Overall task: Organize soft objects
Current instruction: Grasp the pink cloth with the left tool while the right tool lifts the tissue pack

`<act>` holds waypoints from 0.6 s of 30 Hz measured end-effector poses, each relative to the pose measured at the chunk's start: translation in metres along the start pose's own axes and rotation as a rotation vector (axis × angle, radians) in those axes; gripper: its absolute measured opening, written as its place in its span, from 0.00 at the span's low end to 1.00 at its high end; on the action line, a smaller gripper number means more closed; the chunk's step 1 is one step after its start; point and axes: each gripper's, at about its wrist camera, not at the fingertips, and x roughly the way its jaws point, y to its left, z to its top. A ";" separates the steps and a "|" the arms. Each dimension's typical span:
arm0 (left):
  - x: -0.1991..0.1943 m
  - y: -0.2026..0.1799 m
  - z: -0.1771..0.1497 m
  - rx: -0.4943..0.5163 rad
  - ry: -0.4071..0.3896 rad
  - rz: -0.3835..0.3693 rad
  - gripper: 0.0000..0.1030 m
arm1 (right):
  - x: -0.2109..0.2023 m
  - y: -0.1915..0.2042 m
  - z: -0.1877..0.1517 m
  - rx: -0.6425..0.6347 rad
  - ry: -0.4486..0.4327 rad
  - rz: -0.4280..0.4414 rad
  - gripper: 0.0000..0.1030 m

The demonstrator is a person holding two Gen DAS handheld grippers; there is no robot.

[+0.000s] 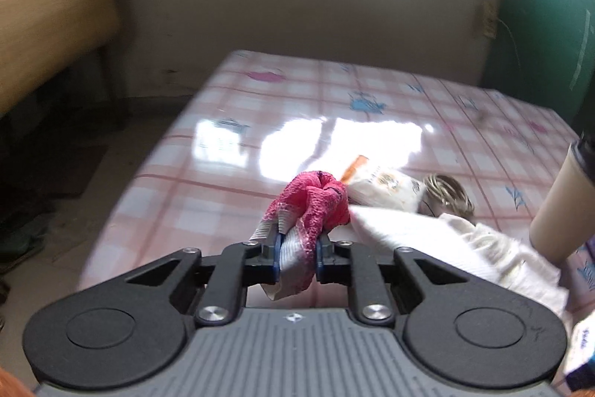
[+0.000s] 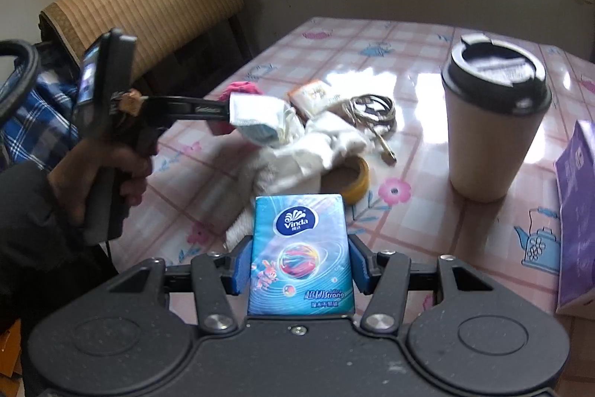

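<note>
The left hand-held gripper (image 1: pixel 297 248) pinches a limp pink sock (image 1: pixel 316 203) above the table (image 1: pixel 223 144); the right hand-held gripper (image 2: pixel 299 263) clamps the light, squashy tissue pack (image 2: pixel 301 248) by its sides, probably slippery.

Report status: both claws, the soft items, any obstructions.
Left claw shut on pink bandage roll. Right claw shut on Vinda tissue pack. White cloth on table; lidded cup nearby.
</note>
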 end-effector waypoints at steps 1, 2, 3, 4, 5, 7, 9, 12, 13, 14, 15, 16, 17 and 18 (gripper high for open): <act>-0.008 -0.001 0.001 -0.001 -0.003 0.015 0.19 | -0.001 0.002 0.003 -0.004 -0.006 -0.001 0.62; -0.016 -0.001 0.002 -0.005 -0.006 0.031 0.19 | -0.002 0.003 0.006 -0.007 -0.014 -0.001 0.62; -0.025 -0.001 0.002 -0.015 -0.011 0.035 0.19 | -0.003 0.004 0.008 -0.008 -0.023 -0.003 0.62; -0.032 -0.001 0.004 -0.032 -0.014 0.039 0.19 | -0.003 0.005 0.012 -0.005 -0.030 -0.005 0.62; -0.040 -0.002 0.005 -0.049 -0.017 0.042 0.19 | -0.004 0.006 0.018 -0.002 -0.040 -0.005 0.62; -0.055 -0.007 0.007 -0.071 -0.031 0.048 0.19 | -0.005 0.009 0.029 -0.008 -0.062 -0.014 0.62; -0.063 -0.013 0.011 -0.103 -0.034 0.047 0.19 | -0.007 0.014 0.041 -0.023 -0.083 -0.032 0.62; -0.074 -0.021 0.019 -0.137 -0.044 0.030 0.19 | -0.009 0.018 0.060 -0.029 -0.104 -0.049 0.62; -0.076 -0.025 0.021 -0.141 -0.042 0.027 0.19 | -0.010 0.019 0.065 -0.028 -0.110 -0.053 0.62; -0.078 -0.028 0.024 -0.146 -0.045 0.029 0.19 | -0.010 0.019 0.071 -0.027 -0.111 -0.061 0.62; -0.080 -0.030 0.027 -0.151 -0.051 0.029 0.19 | -0.011 0.021 0.076 -0.025 -0.114 -0.069 0.62; -0.083 -0.032 0.029 -0.157 -0.053 0.028 0.19 | -0.012 0.022 0.080 -0.022 -0.120 -0.072 0.62; -0.084 -0.034 0.032 -0.160 -0.051 0.032 0.19 | -0.013 0.022 0.085 -0.017 -0.123 -0.074 0.62; -0.086 -0.037 0.033 -0.157 -0.051 0.024 0.19 | -0.013 0.022 0.086 -0.011 -0.125 -0.078 0.62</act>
